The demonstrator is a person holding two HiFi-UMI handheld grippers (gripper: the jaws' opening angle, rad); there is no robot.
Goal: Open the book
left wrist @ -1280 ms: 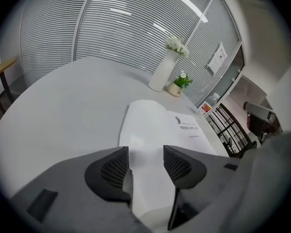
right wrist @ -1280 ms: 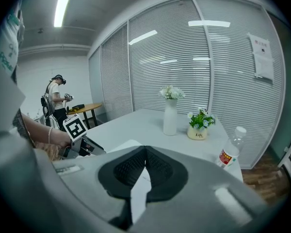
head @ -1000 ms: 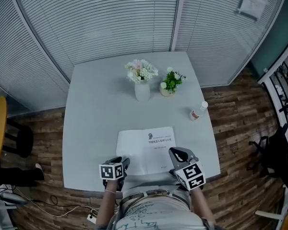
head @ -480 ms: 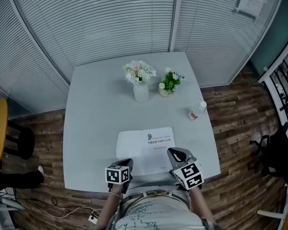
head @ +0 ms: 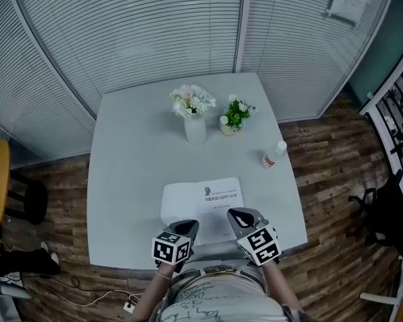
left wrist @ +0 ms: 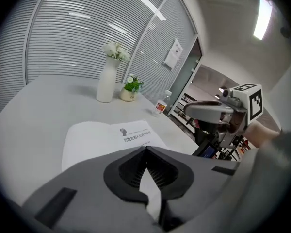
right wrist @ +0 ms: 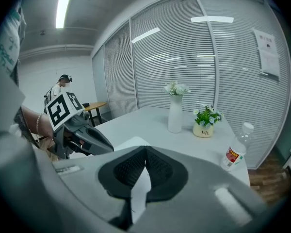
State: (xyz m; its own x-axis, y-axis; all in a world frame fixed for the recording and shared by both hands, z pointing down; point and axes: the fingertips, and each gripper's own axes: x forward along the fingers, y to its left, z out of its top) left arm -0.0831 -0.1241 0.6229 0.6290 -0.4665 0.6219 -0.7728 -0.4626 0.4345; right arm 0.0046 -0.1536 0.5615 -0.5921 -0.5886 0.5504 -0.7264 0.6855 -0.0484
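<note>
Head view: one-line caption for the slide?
The left tongs and right tongs closed on the near edge of the book on a grey table; vase, potted plant, bottle beyond.

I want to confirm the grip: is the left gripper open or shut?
Shut. The left gripper has its jaws closed on a white page edge of the book.

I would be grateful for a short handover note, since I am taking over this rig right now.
Left gripper: jaws shut, white paper between them, apparently a sheet of the book, at its near left part.
Right gripper: jaws shut likewise on white paper, at the book's near right part.
Book: lies near the front edge of the table, blank half on the left, printed half on the right.
Done: both grips seem set.
Left to do: lift and fold the sheet over; no page looks turned yet.
</note>
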